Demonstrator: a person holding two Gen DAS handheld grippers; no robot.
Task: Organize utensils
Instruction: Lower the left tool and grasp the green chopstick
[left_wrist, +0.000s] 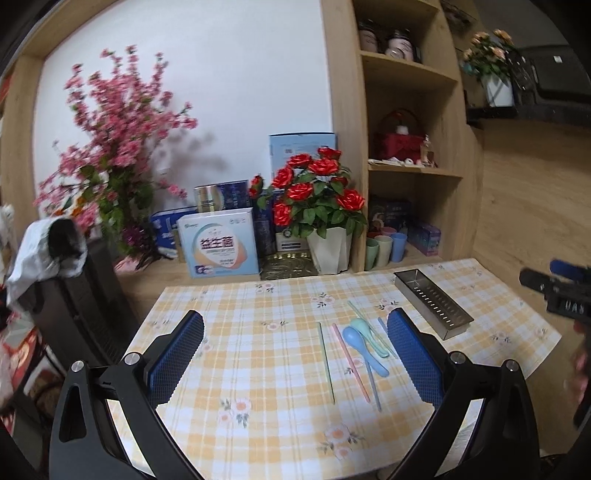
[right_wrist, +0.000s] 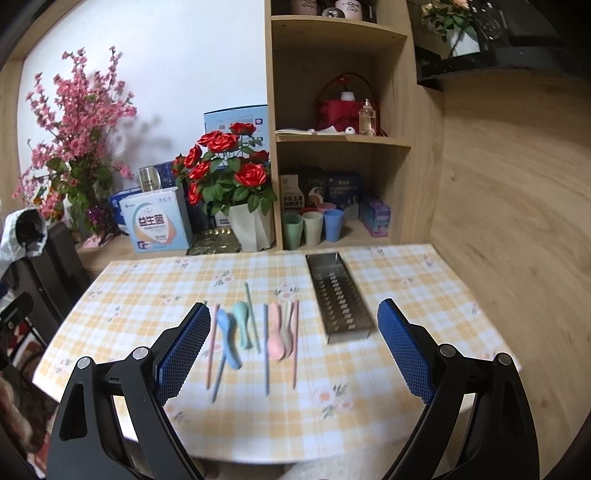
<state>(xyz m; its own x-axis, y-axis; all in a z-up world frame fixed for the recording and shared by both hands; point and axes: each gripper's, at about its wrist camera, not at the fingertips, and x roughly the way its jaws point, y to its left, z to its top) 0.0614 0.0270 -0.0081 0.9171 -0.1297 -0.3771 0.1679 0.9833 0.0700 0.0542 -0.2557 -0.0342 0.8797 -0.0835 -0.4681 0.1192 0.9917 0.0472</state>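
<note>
Pastel utensils lie loose on the checked tablecloth (right_wrist: 147, 288): a blue spoon (right_wrist: 228, 341), a green spoon (right_wrist: 242, 325), a pink spoon (right_wrist: 275, 334), a cream spoon (right_wrist: 287, 328) and several thin chopsticks (right_wrist: 266, 354). In the left wrist view the blue spoon (left_wrist: 364, 349), green spoon (left_wrist: 369, 334) and chopsticks (left_wrist: 326, 363) lie between the fingers. A perforated steel tray (right_wrist: 338, 295), also steel tray (left_wrist: 432, 302), sits to their right with nothing in it. My left gripper (left_wrist: 295, 354) and right gripper (right_wrist: 291, 350) both hover open above the table, holding nothing.
At the back stand a pot of red roses (right_wrist: 229, 177), a pink blossom plant (right_wrist: 77, 122), boxes (right_wrist: 153, 225) and a wooden shelf (right_wrist: 340, 140) with pastel cups (right_wrist: 314, 227). A black chair (left_wrist: 74, 295) stands at the left. The other gripper's body (left_wrist: 561, 291) shows at the right.
</note>
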